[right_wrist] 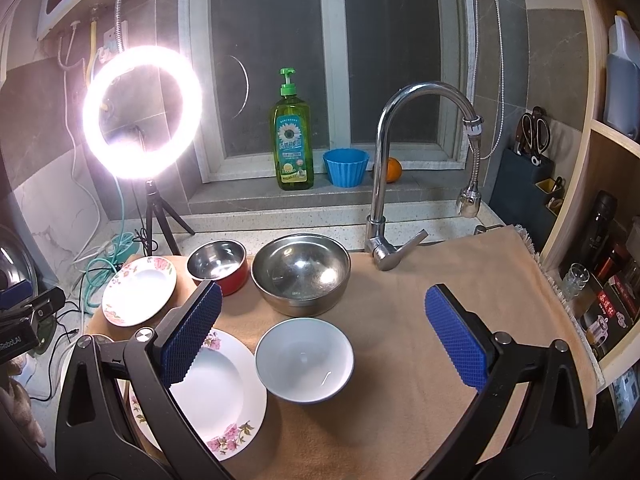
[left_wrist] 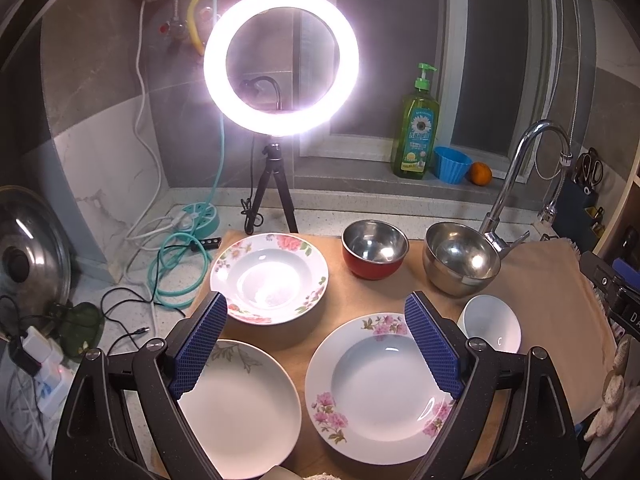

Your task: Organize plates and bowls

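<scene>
On a tan cloth (left_wrist: 540,280) lie three plates: a rose-rimmed deep plate (left_wrist: 269,278) at the back left, a plain white plate with a leaf print (left_wrist: 240,412) at the front left, and a pink-flowered deep plate (left_wrist: 378,386) at the front middle. Behind stand a red steel-lined bowl (left_wrist: 375,249) and a larger steel bowl (left_wrist: 462,258). A white bowl (right_wrist: 305,360) sits at the front. My left gripper (left_wrist: 316,346) is open and empty above the front plates. My right gripper (right_wrist: 324,338) is open and empty, hovering over the white bowl.
A lit ring light on a tripod (left_wrist: 280,60) stands at the back left beside tangled cables (left_wrist: 176,264). A faucet (right_wrist: 400,168) rises behind the cloth. Dish soap (right_wrist: 293,140), a blue cup (right_wrist: 346,167) and an orange (right_wrist: 393,170) sit on the windowsill. Shelves (right_wrist: 600,260) stand right.
</scene>
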`<state>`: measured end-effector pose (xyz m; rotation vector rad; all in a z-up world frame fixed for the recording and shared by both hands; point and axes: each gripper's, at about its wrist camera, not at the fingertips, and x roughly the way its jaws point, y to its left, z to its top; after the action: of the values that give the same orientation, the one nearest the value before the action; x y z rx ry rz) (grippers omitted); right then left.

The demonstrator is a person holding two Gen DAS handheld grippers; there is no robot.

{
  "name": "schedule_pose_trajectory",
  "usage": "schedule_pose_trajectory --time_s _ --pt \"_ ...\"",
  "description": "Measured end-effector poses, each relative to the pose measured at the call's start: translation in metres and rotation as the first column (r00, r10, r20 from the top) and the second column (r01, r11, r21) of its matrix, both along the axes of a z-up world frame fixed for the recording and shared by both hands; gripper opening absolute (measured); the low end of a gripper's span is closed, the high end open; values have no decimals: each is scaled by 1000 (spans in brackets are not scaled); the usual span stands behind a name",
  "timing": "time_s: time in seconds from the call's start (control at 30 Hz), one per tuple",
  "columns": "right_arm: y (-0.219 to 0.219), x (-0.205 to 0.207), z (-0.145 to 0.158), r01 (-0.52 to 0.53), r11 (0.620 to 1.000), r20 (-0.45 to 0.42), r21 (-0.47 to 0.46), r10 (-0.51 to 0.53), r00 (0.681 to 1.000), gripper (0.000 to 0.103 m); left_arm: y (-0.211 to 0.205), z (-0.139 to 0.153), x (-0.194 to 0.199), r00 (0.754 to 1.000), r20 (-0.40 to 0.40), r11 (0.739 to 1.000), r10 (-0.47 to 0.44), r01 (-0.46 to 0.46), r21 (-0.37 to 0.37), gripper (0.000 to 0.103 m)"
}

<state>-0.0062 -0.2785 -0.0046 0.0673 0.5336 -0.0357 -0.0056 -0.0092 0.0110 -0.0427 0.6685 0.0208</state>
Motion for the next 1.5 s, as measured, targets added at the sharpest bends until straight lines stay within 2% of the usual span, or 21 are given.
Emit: schedule_pose_trajectory --time_s 0.5,0.67,1.0,1.17,1.33,1.43,1.5 --pt "2 0 -3 -3 1000 -9 -4 3 1000 103 0 -3 -3 1000 -14 1000 -3 3 -3 91" --pt "2 5 -10 -9 1000 -44 -1 9 999 103 8 -13 6 997 -72 999 -9 6 -40 91" --pt "-3 16 -25 -12 1000 -117 0 12 993 103 18 -34 13 990 -142 999 -6 -1 -49 91" --pt "-5 19 -38 -37 999 -169 30 42 985 103 29 -51 26 972 -232 992 -35 7 -123 91" --pt "-11 18 -57 -56 994 -231 91 76 970 103 40 -77 41 942 -323 983 -97 39 -180 89" --pt "-16 18 -71 -55 989 -275 134 91 957 101 45 -86 43 936 -323 974 -137 69 -214 89" --pt "-18 18 -82 -55 984 -308 167 105 946 95 46 -89 44 936 -324 975 -140 73 -210 84"
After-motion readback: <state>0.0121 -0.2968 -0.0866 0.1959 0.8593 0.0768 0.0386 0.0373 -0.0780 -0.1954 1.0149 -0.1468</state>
